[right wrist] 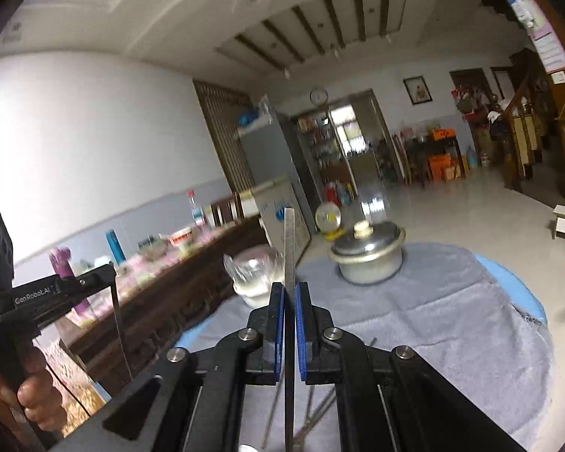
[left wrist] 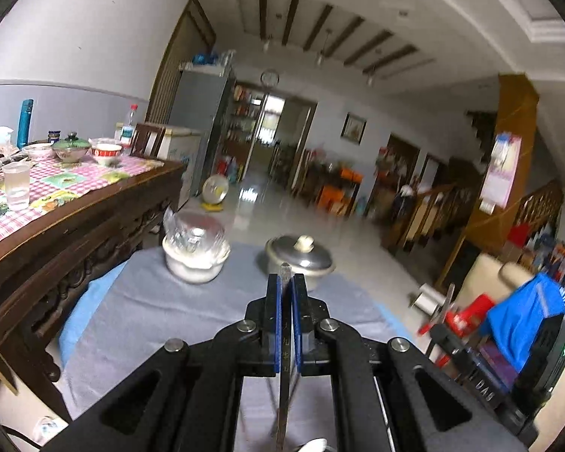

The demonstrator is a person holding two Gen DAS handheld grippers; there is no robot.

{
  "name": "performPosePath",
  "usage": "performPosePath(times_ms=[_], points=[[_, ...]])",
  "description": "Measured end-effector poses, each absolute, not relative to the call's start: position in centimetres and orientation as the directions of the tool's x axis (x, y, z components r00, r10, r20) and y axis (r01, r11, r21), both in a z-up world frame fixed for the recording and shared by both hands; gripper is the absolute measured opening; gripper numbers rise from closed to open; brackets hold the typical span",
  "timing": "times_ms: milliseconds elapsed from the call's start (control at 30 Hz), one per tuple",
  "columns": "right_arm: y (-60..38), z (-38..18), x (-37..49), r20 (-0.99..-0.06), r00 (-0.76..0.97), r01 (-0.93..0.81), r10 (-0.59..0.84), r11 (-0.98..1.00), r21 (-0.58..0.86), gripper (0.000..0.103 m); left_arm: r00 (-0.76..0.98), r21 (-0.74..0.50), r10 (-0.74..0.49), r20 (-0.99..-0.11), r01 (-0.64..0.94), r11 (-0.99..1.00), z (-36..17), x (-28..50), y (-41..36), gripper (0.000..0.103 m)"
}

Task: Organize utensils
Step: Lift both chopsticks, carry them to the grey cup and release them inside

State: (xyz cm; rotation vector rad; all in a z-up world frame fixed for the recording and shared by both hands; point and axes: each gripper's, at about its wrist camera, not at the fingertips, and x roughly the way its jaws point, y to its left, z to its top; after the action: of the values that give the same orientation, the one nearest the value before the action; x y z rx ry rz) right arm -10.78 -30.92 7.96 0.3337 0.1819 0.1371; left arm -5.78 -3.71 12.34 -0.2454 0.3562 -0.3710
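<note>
The left gripper (left wrist: 286,286) is clamping a flat metal utensil handle (left wrist: 284,388) edge-on between its blue pads (left wrist: 276,324), the jaws closed tight on it with only the tip showing beyond the fingers. The right gripper (right wrist: 290,293) is pinching a second thin metal utensil (right wrist: 289,248) the same way, its stem standing upright well past the pads (right wrist: 278,324). Below the right gripper, a few more slim metal utensils (right wrist: 312,414) are lying on the grey cloth (right wrist: 452,320) near its front edge, blurred and hard to tell apart. The cloth is covering a small blue table (right wrist: 516,282). Toward the table's far edge a lidded metal pot (left wrist: 301,260) is sitting at the right, and a white bowl wrapped in clear plastic (left wrist: 194,256) is sitting at the far left corner, the two well apart; both are standing ahead of the grippers. Just beside the table's left edge a dark carved wooden sideboard (left wrist: 94,226) is carrying a pink checked cloth (left wrist: 56,184), bowls (left wrist: 107,152), a plastic cup (left wrist: 17,184) and a teal flask (left wrist: 25,122). In the right wrist view a hand (right wrist: 37,399) is gripping the other tool's handle at the lower left. A red and blue clutter (left wrist: 508,324) is crowding the floor right of the table.
</note>
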Motion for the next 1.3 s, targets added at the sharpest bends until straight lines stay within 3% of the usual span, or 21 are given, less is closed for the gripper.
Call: performPosePath(times_ms=[167,367,867,1300], points=[[-29.9,8.8,-12.4,-0.088,0.982,-0.127,0.168,0.926,0.356,0.006,0.892,-0.317,-0.402,-0.207,0.328,0.890,13.2,-8.0,-4.3,0.005],[-27.8,6.9,-12.2,-0.096,0.985,-0.108,0.146,0.940,0.325,0.006,0.904,-0.313,-0.399,-0.156,0.338,0.888,11.1,-8.8,-5.8,0.005],[-27.1,3.2,-12.7,-0.167,0.970,-0.122,0.176,0.949,0.292,0.006,0.887,-0.357,-0.388,-0.249,0.288,0.889,5.2,-7.7,-6.4,0.005],[-26.8,1.9,-12.8,-0.232,0.940,-0.171,0.249,0.936,0.308,0.008,0.827,-0.352,-0.466,-0.316,0.354,0.867,4.1,-8.3,-6.3,0.006]])
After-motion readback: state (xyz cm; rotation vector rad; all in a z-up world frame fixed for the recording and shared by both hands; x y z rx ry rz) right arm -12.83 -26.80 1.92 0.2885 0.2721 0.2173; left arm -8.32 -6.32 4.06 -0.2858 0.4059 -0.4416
